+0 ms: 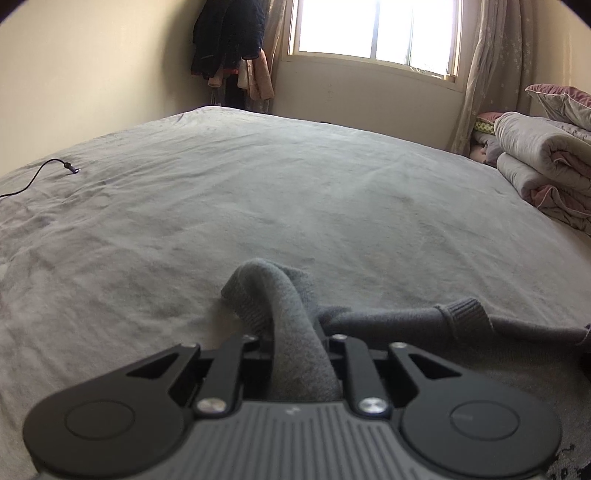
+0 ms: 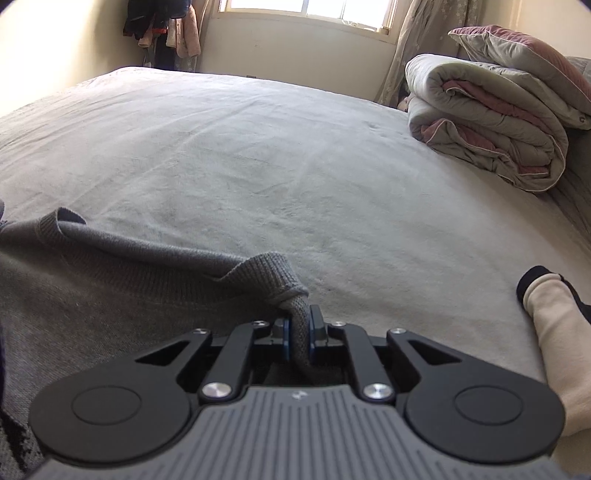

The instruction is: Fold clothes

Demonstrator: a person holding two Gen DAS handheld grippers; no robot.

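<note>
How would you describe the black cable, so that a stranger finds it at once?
Start from the wide grey bed under the window. Near its far left edge lies a thin black cable, the only dark line there, ending in a small plug.

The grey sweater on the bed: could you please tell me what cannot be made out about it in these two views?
- Grey sweater, both wrist views: its lower body and sleeves are cut off by the frame edges and hidden behind the gripper housings.
- Left gripper, left wrist view: bunched knit covers the jaws, so contact cannot be seen.
- Cream garment, right wrist view: cut off by the right edge, type unclear.
- Black cable, left wrist view: its plug is too small to identify.
</note>
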